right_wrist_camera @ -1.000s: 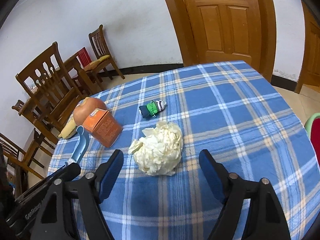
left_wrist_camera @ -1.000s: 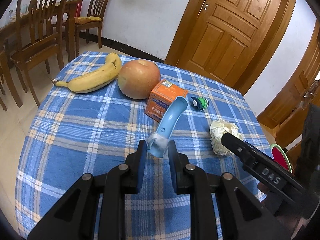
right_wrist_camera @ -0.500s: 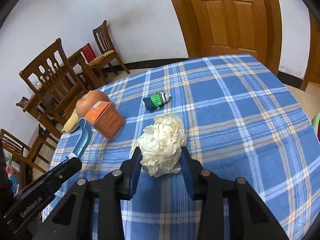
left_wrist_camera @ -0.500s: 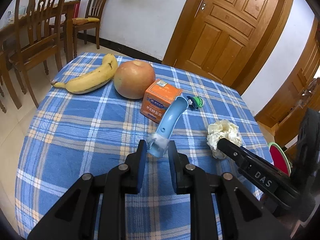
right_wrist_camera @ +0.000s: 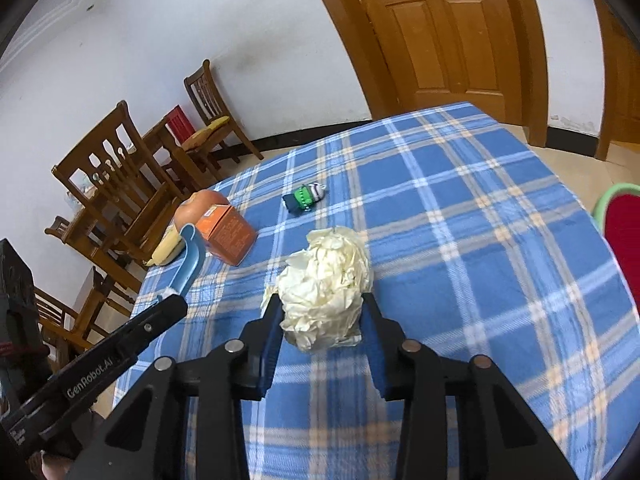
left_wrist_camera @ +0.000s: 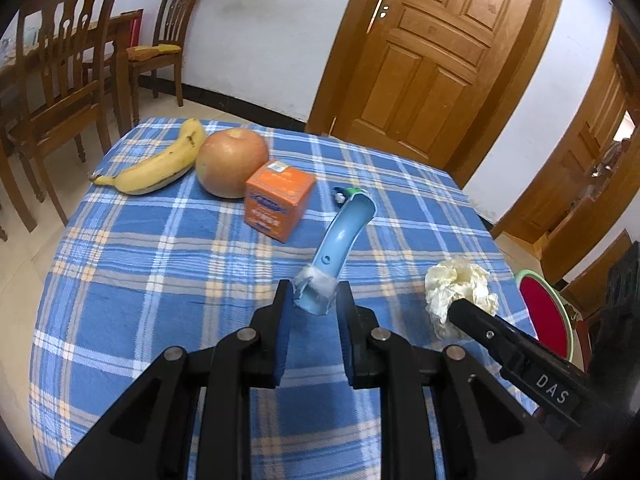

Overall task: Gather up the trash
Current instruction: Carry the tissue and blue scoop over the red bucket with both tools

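Observation:
My left gripper (left_wrist_camera: 313, 304) is shut on the taped end of a curved light-blue plastic piece (left_wrist_camera: 344, 234) and holds it above the blue plaid table (left_wrist_camera: 160, 264). It also shows in the right wrist view (right_wrist_camera: 190, 258). My right gripper (right_wrist_camera: 320, 320) is shut on a crumpled white paper ball (right_wrist_camera: 326, 284) and holds it just above the cloth. The ball also shows in the left wrist view (left_wrist_camera: 456, 284), at the tip of the right gripper.
On the table lie a banana (left_wrist_camera: 156, 166), a large apple (left_wrist_camera: 232, 162), an orange box (left_wrist_camera: 278, 200) and a small green toy (right_wrist_camera: 305, 197). A red bin with a green rim (left_wrist_camera: 546, 314) stands past the table's right edge. Wooden chairs (left_wrist_camera: 60, 80) stand at left.
My right gripper closed on the paper ball, from wide open a second ago, and lifted it slightly. My left gripper rose a little with the blue piece still in it.

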Action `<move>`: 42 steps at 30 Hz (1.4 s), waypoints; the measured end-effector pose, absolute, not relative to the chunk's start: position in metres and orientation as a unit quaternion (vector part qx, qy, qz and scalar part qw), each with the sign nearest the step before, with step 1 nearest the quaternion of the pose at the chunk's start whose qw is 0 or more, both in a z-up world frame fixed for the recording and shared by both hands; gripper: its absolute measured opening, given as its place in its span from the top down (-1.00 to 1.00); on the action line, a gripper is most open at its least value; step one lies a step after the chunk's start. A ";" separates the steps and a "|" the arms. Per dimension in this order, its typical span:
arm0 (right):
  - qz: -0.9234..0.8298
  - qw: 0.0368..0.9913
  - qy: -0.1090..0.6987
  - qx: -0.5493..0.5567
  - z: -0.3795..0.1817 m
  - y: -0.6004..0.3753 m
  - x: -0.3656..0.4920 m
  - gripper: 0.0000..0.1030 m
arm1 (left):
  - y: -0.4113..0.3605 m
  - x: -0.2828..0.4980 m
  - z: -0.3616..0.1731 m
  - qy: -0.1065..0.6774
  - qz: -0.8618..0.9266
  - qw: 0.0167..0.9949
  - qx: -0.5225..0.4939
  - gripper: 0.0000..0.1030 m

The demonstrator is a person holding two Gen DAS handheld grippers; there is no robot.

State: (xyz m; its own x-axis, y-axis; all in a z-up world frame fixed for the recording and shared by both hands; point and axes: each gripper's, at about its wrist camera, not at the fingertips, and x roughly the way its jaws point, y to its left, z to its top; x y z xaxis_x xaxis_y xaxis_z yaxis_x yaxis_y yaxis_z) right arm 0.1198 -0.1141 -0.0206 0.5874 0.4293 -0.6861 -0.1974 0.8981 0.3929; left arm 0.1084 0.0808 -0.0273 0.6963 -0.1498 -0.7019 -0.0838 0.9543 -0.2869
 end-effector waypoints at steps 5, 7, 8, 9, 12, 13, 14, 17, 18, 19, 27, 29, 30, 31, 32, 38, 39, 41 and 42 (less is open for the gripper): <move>0.162 0.887 0.405 0.152 -0.014 -0.136 0.104 0.21 | 0.067 0.103 -0.023 0.390 -0.036 0.908 -0.147 0.59; 0.155 0.889 0.401 0.157 -0.012 -0.146 0.098 0.21 | 0.060 0.101 -0.021 0.391 -0.043 0.908 -0.144 0.59; 0.151 0.890 0.400 0.160 -0.011 -0.150 0.095 0.21 | 0.057 0.101 -0.021 0.391 -0.046 0.908 -0.142 0.59; 0.149 0.891 0.398 0.163 -0.010 -0.155 0.093 0.21 | 0.054 0.100 -0.020 0.391 -0.049 0.908 -0.139 0.59; 0.139 0.895 0.388 0.171 -0.005 -0.169 0.084 0.21 | 0.042 0.098 -0.015 0.389 -0.060 0.910 -0.132 0.59; 0.137 0.896 0.386 0.173 -0.004 -0.173 0.082 0.21 | 0.039 0.097 -0.014 0.389 -0.063 0.910 -0.130 0.59; 0.135 0.897 0.384 0.175 -0.002 -0.176 0.080 0.21 | 0.036 0.097 -0.013 0.388 -0.066 0.910 -0.127 0.59; 0.127 0.900 0.375 0.182 0.002 -0.188 0.073 0.21 | 0.025 0.095 -0.009 0.387 -0.074 0.911 -0.118 0.59; 0.124 0.901 0.372 0.184 0.003 -0.191 0.071 0.21 | 0.020 0.094 -0.008 0.387 -0.078 0.912 -0.114 0.59; 0.122 0.902 0.369 0.185 0.004 -0.194 0.069 0.21 | 0.018 0.094 -0.007 0.387 -0.081 0.912 -0.112 0.59; 0.100 0.908 0.353 0.202 0.009 -0.225 0.054 0.20 | -0.012 0.090 -0.002 0.390 -0.107 0.910 -0.093 0.59; 0.094 0.908 0.351 0.208 0.009 -0.233 0.049 0.20 | -0.020 0.090 -0.001 0.391 -0.115 0.909 -0.088 0.59; 0.091 0.908 0.349 0.211 0.009 -0.237 0.048 0.20 | -0.023 0.090 0.000 0.392 -0.117 0.909 -0.086 0.59; 0.088 0.909 0.347 0.213 0.009 -0.242 0.046 0.20 | -0.028 0.089 0.001 0.392 -0.121 0.908 -0.084 0.59; 0.084 0.909 0.346 0.215 0.009 -0.246 0.045 0.20 | -0.032 0.089 0.002 0.392 -0.125 0.908 -0.082 0.59; 0.060 0.912 0.335 0.231 0.008 -0.274 0.035 0.19 | -0.055 0.090 0.005 0.395 -0.146 0.905 -0.070 0.59; 0.056 0.912 0.333 0.233 0.008 -0.276 0.034 0.19 | -0.059 0.091 0.006 0.395 -0.150 0.904 -0.067 0.59; 0.045 0.912 0.330 0.239 0.007 -0.286 0.030 0.19 | -0.068 0.092 0.007 0.397 -0.157 0.902 -0.061 0.59; 0.042 0.912 0.329 0.242 0.006 -0.291 0.029 0.19 | -0.073 0.093 0.007 0.397 -0.162 0.901 -0.057 0.59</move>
State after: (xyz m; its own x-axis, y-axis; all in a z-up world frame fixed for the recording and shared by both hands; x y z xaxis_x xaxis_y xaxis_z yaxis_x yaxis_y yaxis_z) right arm 0.0292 -0.2907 0.0058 0.7798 0.2351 -0.5802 0.0837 0.8793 0.4688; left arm 0.0932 -0.0733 0.0069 0.6318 -0.3368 -0.6981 0.2459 0.9412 -0.2315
